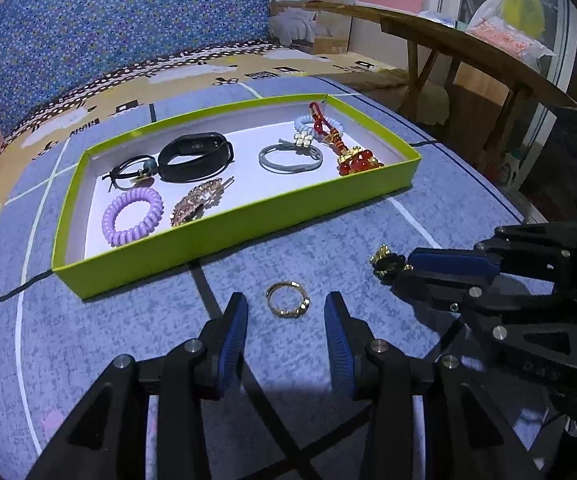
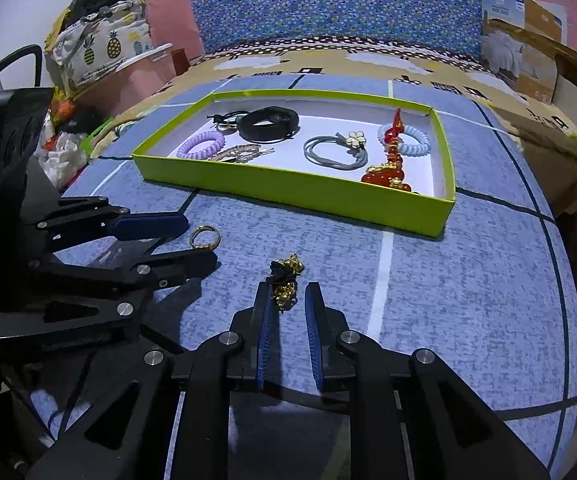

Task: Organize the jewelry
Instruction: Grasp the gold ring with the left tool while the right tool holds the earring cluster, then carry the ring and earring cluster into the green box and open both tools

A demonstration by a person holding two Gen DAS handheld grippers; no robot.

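Between your left hand-held gripper [image 1: 286, 314]'s wide fingers lies the gold ring [image 1: 287, 299]; lower squarely, close gently, while the right hand-held gripper [image 2: 286, 300], narrow, straddles the black-gold charm [image 2: 285, 280].

A home bedroom: a bed [image 2: 468, 280] under a blue patterned sheet, a floral cloth [image 2: 348, 4] on the pink wall, a quilt box [image 1: 312, 12], a pineapple-print bag [image 2: 100, 48] and a wooden bench [image 1: 468, 48] alongside.
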